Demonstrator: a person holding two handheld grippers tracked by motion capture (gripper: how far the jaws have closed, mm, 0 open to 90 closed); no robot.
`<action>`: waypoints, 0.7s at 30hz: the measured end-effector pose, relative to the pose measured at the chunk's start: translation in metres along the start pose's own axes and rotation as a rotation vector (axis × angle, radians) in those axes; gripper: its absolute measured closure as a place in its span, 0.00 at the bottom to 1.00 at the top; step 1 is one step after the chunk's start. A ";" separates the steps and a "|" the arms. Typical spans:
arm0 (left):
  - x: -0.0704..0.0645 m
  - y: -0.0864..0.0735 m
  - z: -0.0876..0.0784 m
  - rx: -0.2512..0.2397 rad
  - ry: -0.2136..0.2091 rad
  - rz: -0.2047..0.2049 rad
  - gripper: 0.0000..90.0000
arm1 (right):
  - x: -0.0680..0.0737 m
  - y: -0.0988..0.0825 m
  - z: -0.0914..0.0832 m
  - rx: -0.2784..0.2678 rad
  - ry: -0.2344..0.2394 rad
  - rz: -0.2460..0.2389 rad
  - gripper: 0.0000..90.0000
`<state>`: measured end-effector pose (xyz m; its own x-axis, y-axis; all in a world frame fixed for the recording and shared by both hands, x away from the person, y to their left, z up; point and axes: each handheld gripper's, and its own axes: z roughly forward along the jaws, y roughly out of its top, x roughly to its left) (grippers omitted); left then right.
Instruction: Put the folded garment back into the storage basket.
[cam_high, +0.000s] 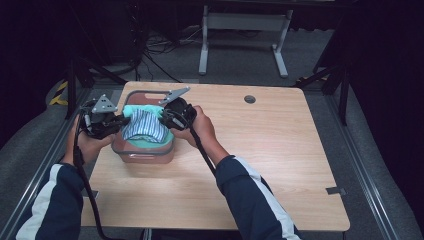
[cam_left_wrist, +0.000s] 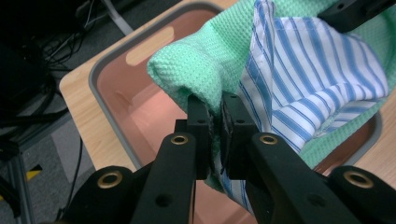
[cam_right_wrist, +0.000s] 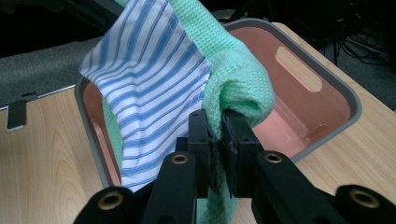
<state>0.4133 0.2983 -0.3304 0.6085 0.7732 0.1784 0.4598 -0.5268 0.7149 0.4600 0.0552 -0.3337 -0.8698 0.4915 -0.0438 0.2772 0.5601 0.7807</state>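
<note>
- A wooden table (cam_high: 260, 150) stands on grey carpet in a dark room; a pink bin (cam_high: 145, 150) sits at its left side.
- The left gripper (cam_left_wrist: 215, 122) and right gripper (cam_right_wrist: 218, 135) each pinch a folded edge of the green cloth (cam_right_wrist: 233, 79) above the bin.
- The gripper views reveal a blue-striped cloth (cam_left_wrist: 317, 79) lying on the green one, and the bin's handle slot (cam_right_wrist: 298, 67).
</note>
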 end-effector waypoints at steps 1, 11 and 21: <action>0.001 -0.002 0.001 0.004 0.002 0.001 0.93 | 0.001 0.000 0.002 0.000 0.003 0.001 0.92; 0.008 -0.018 0.015 0.019 0.001 -0.023 0.93 | 0.004 -0.005 0.028 0.031 0.025 0.002 0.91; 0.007 -0.025 0.030 0.062 0.000 -0.019 0.93 | 0.001 -0.016 0.046 0.070 0.025 0.020 0.91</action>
<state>0.4249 0.3063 -0.3676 0.5990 0.7835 0.1655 0.5105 -0.5328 0.6749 0.4734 0.0770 -0.3749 -0.8735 0.4867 -0.0118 0.3221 0.5958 0.7357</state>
